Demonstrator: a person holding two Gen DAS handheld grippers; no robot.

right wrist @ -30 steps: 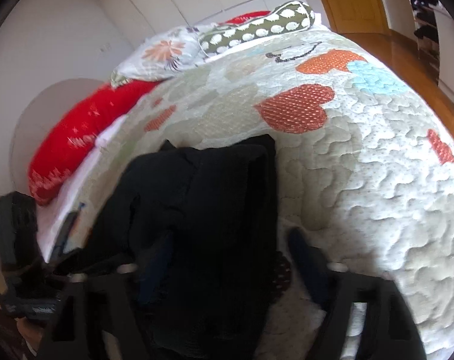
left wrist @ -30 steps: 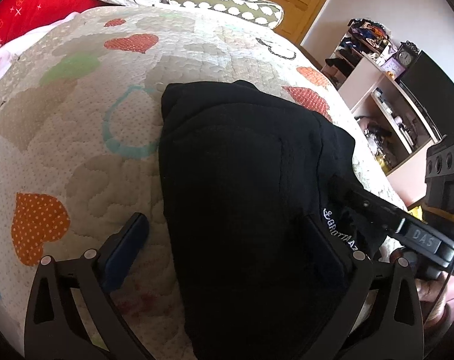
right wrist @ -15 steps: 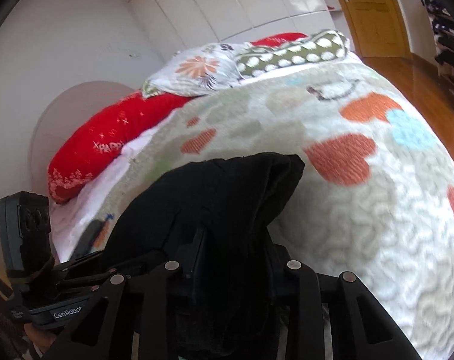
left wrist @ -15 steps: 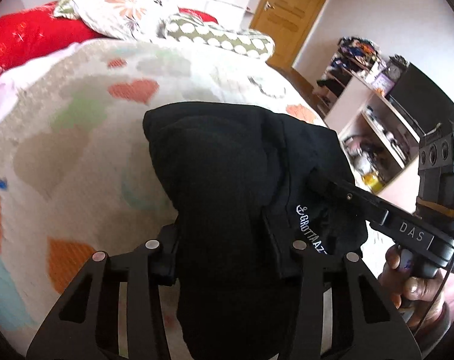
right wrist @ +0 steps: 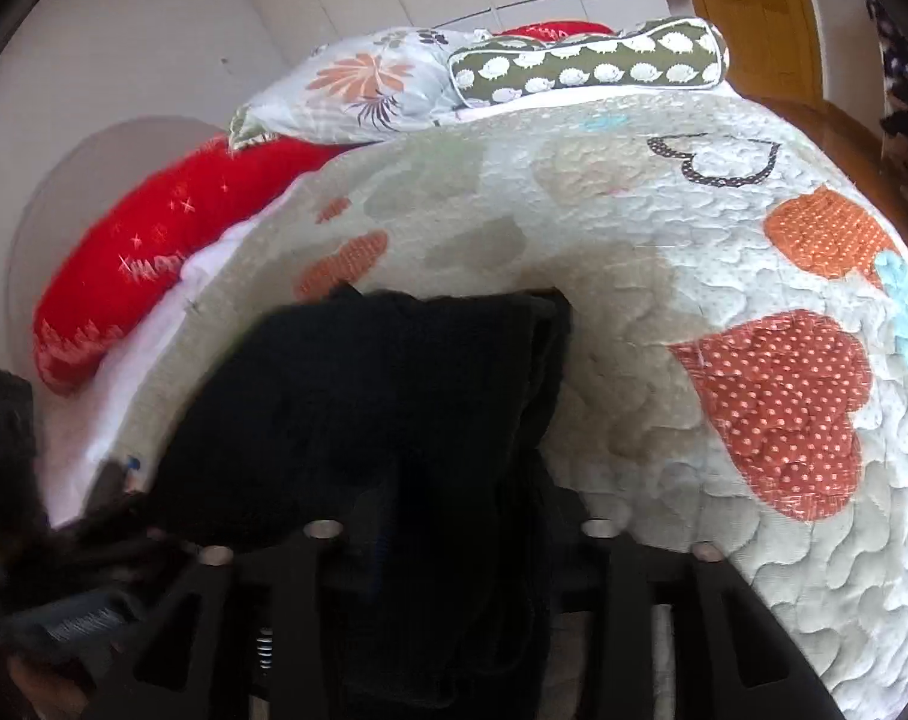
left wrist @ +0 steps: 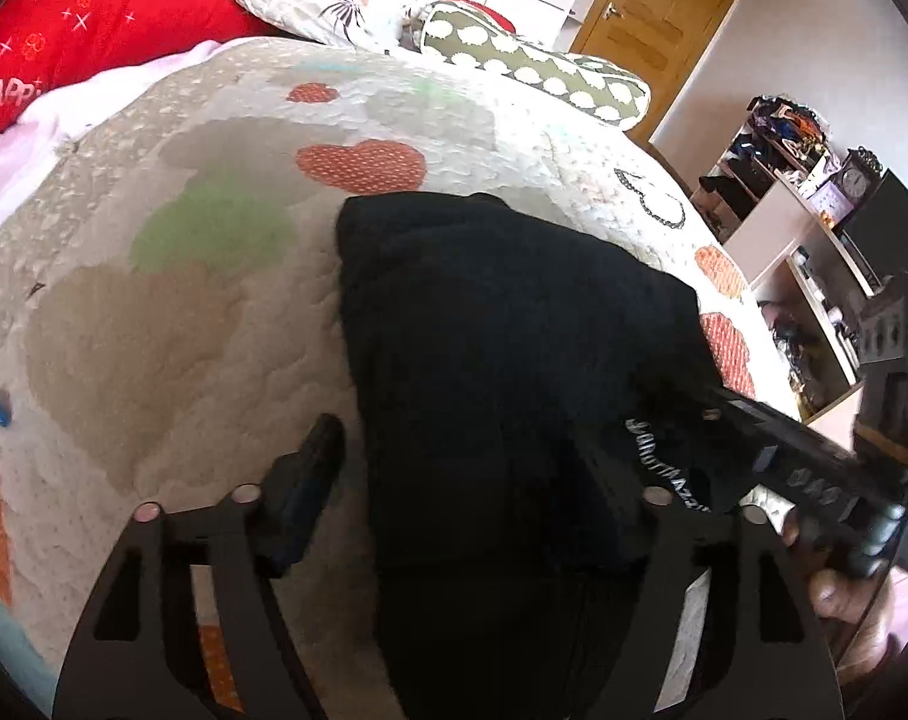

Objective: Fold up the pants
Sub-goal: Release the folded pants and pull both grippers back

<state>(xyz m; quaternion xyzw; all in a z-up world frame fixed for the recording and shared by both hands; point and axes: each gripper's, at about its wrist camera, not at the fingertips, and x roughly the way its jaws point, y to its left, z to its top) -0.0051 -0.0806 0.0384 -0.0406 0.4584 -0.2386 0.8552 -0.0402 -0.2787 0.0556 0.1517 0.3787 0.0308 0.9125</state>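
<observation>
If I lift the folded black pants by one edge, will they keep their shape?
Probably not: the black pants lie in soft, rounded layers and would likely hang loosely. The layers look loose, so the fold would likely open. The textured quilt may resist sliding.

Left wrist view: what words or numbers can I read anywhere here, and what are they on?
"HAPP", cut off at the picture's edge: red pillow.
White lettering on the black pants: too blurred to read.
Clock dial: too small to read.
Nothing else is legible.
</observation>
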